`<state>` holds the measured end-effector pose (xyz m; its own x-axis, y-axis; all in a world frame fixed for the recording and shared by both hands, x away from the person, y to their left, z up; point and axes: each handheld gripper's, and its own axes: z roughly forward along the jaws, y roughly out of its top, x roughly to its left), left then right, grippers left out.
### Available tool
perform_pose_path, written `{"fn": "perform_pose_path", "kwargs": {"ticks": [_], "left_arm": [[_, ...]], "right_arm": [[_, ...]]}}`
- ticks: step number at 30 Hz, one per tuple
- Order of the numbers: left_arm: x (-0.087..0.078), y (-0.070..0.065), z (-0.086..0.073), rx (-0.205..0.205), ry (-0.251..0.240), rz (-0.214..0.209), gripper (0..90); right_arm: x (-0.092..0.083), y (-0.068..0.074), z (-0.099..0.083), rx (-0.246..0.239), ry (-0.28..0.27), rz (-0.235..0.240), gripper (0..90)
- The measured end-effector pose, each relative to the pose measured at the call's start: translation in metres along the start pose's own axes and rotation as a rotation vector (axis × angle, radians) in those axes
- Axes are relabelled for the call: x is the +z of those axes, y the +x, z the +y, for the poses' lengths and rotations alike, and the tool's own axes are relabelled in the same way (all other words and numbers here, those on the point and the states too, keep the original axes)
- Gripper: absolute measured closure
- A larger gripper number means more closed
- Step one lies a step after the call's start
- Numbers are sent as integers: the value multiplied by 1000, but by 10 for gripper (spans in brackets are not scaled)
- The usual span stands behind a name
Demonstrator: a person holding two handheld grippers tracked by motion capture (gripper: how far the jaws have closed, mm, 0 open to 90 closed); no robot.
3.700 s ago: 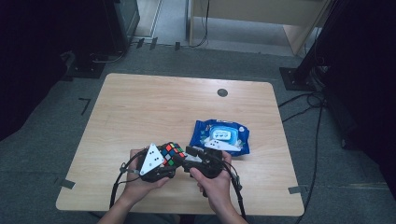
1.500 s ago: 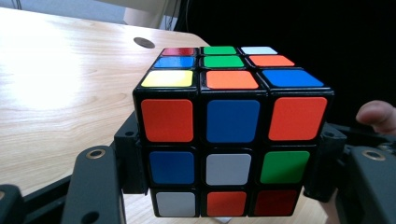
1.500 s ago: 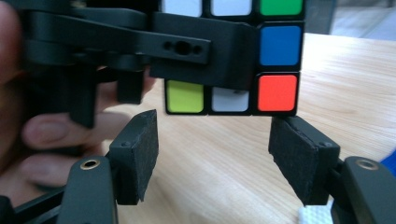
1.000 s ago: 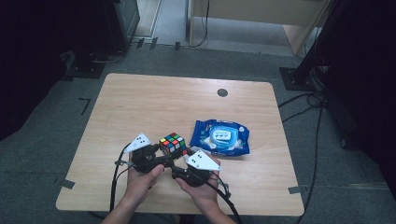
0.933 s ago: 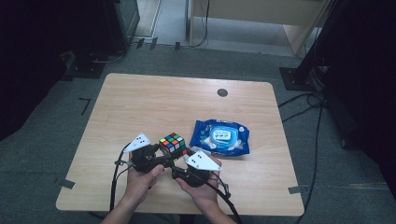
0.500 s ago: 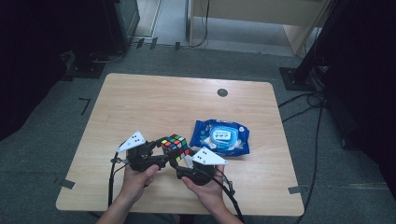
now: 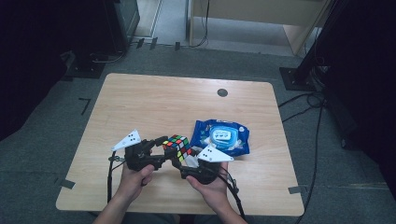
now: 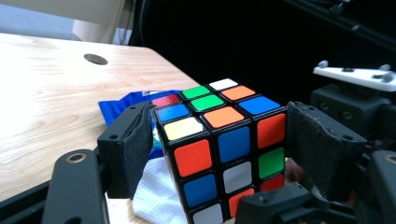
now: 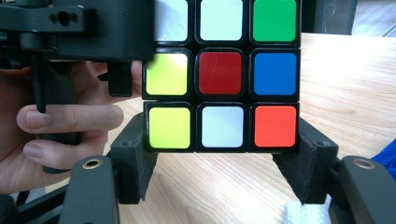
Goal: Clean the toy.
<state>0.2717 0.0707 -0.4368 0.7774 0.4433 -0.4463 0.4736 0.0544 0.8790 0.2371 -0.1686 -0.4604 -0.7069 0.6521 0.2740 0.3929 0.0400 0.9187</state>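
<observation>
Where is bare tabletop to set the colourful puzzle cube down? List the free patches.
Free: the wooden table from its far edge to the grippers, left of the round dark hole, and the right strip beyond the blue wipes pack. Crowded: the near middle, where the left gripper, right gripper and colourful puzzle cube meet.

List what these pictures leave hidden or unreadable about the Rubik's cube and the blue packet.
- Rubik's cube: top row cut by the right gripper view's upper edge; its left corner sits behind the left tongs.
- Blue wet-wipes packet: label print too small in the high view; mostly behind the cube in the left gripper view.
- Cube's underside: faces away in all views.
</observation>
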Motion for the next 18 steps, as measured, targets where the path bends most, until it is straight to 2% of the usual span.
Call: {"fn": "perform_pose_path", "kwargs": {"ticks": [5, 11, 15, 16, 18], "left_arm": [[-4, 4, 0, 22, -8, -10, 266], [-15, 6, 4, 124, -18, 23, 265], [-21, 9, 6, 212, 7, 74, 243], [-22, 10, 5, 240, 25, 91, 236], [-21, 9, 1, 321, 65, 143, 222]], "right_arm": [[-6, -8, 3, 36, -15, 12, 347], [-13, -17, 7, 50, -13, 7, 347], [-16, -24, 8, 65, -10, -7, 347], [-17, -26, 9, 71, -7, -7, 347], [-19, -29, 12, 80, 4, 7, 346]]}}
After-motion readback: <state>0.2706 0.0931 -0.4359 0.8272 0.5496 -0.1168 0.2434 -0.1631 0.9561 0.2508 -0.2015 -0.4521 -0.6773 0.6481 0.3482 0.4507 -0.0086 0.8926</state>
